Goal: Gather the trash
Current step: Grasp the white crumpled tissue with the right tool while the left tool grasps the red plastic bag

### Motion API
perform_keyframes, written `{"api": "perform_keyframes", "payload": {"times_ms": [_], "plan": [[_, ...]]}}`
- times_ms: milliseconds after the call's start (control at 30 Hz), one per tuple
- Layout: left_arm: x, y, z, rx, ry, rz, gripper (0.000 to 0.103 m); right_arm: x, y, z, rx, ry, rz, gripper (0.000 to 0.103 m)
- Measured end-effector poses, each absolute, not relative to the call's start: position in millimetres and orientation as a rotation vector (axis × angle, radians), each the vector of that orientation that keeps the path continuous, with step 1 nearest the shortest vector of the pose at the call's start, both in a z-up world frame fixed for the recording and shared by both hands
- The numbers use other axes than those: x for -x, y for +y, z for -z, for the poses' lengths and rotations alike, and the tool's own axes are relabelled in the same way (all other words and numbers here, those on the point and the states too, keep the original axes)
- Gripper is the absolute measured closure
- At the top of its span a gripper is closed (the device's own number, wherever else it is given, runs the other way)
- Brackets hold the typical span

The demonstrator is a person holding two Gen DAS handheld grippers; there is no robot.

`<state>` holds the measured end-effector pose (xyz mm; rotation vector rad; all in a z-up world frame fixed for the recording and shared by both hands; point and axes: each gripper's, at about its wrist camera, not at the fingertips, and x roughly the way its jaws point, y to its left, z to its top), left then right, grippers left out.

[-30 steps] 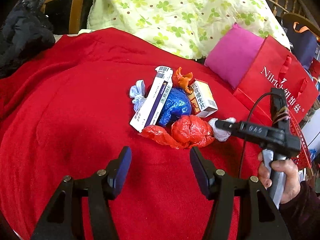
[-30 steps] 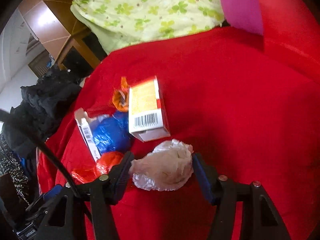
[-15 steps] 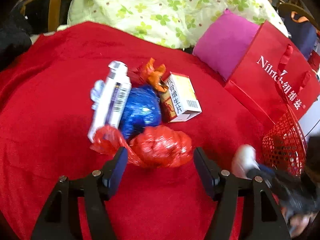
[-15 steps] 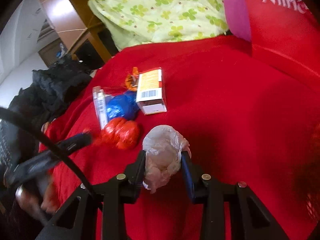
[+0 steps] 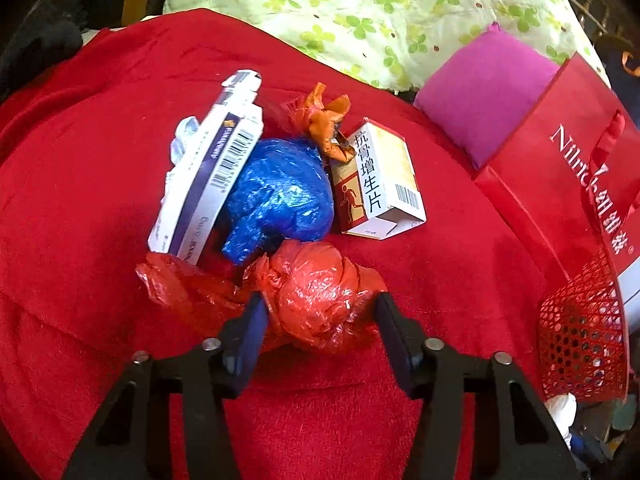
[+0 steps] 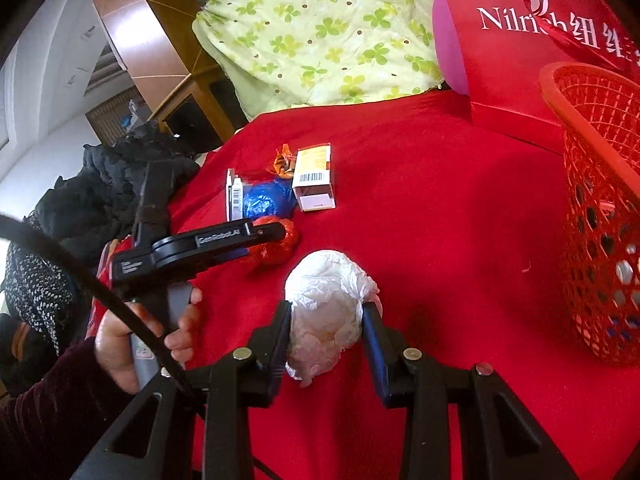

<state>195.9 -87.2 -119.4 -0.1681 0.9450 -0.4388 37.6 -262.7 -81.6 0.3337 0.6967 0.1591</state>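
A red blanket point(image 5: 80, 200) covers the surface. Behind it lies a pale green cloth with a clover pattern point(image 5: 360, 12). A pink cushion point(image 5: 484, 92) leans just beside a red paper bag point(image 5: 560, 168) that has white letters on it. On the far left a heap of dark clothes point(image 6: 100, 184) rests near a piece of brown wooden furniture point(image 6: 148, 48).
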Motion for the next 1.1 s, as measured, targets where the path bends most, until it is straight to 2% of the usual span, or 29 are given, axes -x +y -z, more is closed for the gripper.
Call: {"api": "perform_keyframes", "payload": {"times_ms": [100, 167, 200, 233, 667, 700, 767, 800, 833, 967, 1033, 1100], "plan": [[-186, -82, 114, 0.163, 0.933, 0.446, 0.063, -28, -259, 74, -0.329, 0.678, -0.161, 0.066], [-177, -75, 109, 0.163, 0.924, 0.451, 0.067, -24, -258, 70, -0.328, 0.665, -0.165, 0.066], [-172, -71, 108, 0.165, 0.919, 0.453, 0.088, -22, -257, 67, -0.326, 0.656, -0.166, 0.066], [-169, -67, 107, 0.165, 0.929, 0.460, 0.100, -20, -256, 65, -0.324, 0.650, -0.166, 0.066], [-106, -26, 86, 0.158, 0.878, 0.492, 0.101, 12, -247, 45, -0.301, 0.609, -0.171, 0.066], [-102, -22, 89, 0.145, 0.886, 0.492, 0.095, 13, -248, 45, -0.302, 0.608, -0.171, 0.066], [-99, -19, 92, 0.120, 0.894, 0.492, 0.067, 13, -250, 46, -0.308, 0.611, -0.171, 0.066], [-98, -17, 94, 0.110, 0.888, 0.482, 0.041, 13, -250, 47, -0.310, 0.614, -0.171, 0.066], [-96, -14, 93, 0.106, 0.866, 0.465, 0.030, 12, -250, 48, -0.311, 0.617, -0.174, 0.066], [-102, -13, 85, 0.075, 0.817, 0.463, 0.029, 8, -247, 53, -0.316, 0.631, -0.182, 0.066], [-109, -22, 85, 0.009, 0.796, 0.474, 0.021, 5, -245, 56, -0.316, 0.639, -0.186, 0.066], [-118, -32, 89, -0.045, 0.797, 0.478, 0.021, 3, -242, 59, -0.311, 0.645, -0.190, 0.066]]}}
